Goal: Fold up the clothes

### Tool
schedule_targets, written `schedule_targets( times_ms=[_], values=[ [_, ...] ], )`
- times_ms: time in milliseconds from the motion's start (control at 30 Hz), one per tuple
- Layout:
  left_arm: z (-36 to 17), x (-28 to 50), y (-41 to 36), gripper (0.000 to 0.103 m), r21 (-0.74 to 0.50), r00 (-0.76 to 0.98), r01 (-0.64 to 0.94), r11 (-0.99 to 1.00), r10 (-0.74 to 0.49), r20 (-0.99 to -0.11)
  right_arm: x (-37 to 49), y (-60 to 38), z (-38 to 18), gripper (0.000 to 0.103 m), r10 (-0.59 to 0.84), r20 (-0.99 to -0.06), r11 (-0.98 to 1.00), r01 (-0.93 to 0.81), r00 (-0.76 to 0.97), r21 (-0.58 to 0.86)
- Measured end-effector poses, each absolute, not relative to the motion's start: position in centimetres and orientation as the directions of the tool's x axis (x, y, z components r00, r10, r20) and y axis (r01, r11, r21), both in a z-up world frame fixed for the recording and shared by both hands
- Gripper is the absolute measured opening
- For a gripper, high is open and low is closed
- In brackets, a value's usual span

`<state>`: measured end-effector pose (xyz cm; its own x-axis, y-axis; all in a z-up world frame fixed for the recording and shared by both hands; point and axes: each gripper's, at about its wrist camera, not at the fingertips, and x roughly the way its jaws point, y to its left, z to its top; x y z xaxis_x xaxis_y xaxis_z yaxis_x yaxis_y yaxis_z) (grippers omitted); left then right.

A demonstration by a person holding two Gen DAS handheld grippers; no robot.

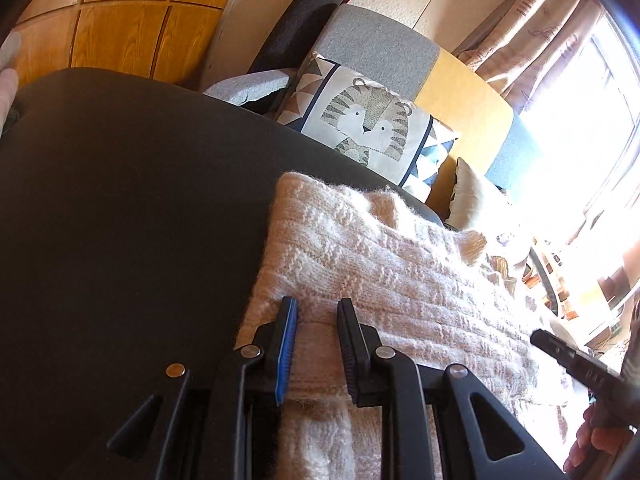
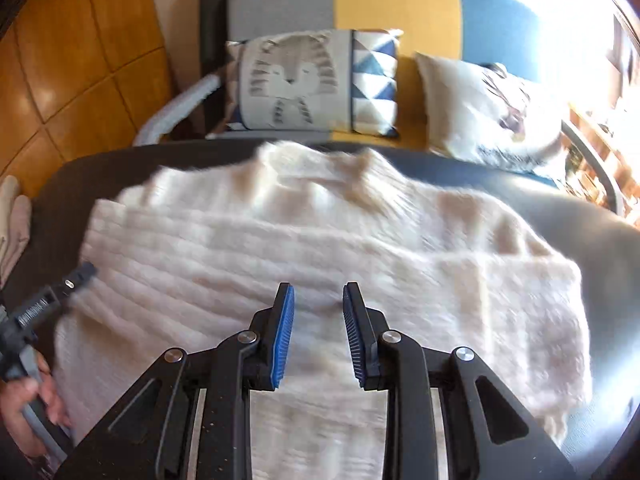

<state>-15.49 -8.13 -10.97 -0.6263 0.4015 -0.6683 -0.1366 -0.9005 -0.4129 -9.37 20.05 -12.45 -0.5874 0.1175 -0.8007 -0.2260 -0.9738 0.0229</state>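
Two open tools [image 1: 316,312] [image 2: 319,296], one cream sweater [image 2: 280,240]

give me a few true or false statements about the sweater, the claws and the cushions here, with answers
1. The cream cable-knit sweater lies on a dark table top. True.
2. The left claw is clamped shut on a sleeve. False: its jaws stand apart, with knit showing between them.
3. The right claw is open over the sweater. True.
4. The tiger-print cushion lies on top of the sweater. False: it sits on the grey, yellow and blue sofa behind the table.
5. The sweater is dark blue. False: it is cream.
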Motion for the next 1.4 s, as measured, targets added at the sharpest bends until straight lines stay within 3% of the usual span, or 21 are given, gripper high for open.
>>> schedule_targets(
  times_ms=[167,333,467,533,767,933,1067,1200,1400],
  values=[
    [-10.9,-15.4,-7.8,0.022,-0.389,-0.627,-0.138,-0.911,0.384,-0.678,-8.2,22.6,-14.1,0.031,0.131,-0.765,-0.956,-0.285,-0.631,0.071],
    [-10.5,-15.4,-7.3,0.022,-0.352,-0.622,-0.146,-0.924,0.363,-0.694,-5.4,22.5,-11.9,0.034,0.065,-0.739,-0.946,-0.277,-0.671,0.168],
    [-9.2,-14.4,-7.4,0.022,-0.326,-0.581,-0.244,-0.914,0.406,-0.705,-0.3,22.4,-11.0,0.049,0.044,-0.735,-0.944,-0.269,-0.677,0.191],
    [-8.6,-13.0,-8.2,0.022,-0.334,-0.571,-0.283,-0.899,0.438,-0.694,2.2,22.5,-11.4,0.05,0.027,-0.75,-0.939,-0.273,-0.661,0.207],
    [-8.7,-8.4,-9.2,0.022,-0.369,-0.481,-0.348,-0.862,0.502,-0.719,5.7,19.8,-13.3,0.05,0.083,-0.786,-0.961,-0.259,-0.613,0.101],
    [-9.6,-5.1,-7.9,0.022,-0.236,-0.492,-0.457,-0.858,0.465,-0.736,7.4,17.6,-14.5,0.051,0.13,-0.796,-0.971,-0.24,-0.592,0.02],
    [-10.1,-3.7,-7.7,0.022,-0.115,-0.539,-0.501,-0.857,0.414,-0.734,8.6,18.4,-14.7,0.052,0.131,-0.777,-0.962,-0.27,-0.616,0.051],
    [-10.2,-4.0,-8.4,0.022,-0.164,-0.52,-0.501,-0.85,0.447,-0.728,9.8,18.8,-13.9,0.054,0.087,-0.754,-0.954,-0.273,-0.651,0.126],
    [-9.3,-2.5,-11.8,0.022,-0.297,-0.479,-0.472,-0.83,0.524,-0.704,16.0,21.3,-11.3,0.054,-0.008,-0.676,-0.879,-0.317,-0.737,0.355]
  ],
)
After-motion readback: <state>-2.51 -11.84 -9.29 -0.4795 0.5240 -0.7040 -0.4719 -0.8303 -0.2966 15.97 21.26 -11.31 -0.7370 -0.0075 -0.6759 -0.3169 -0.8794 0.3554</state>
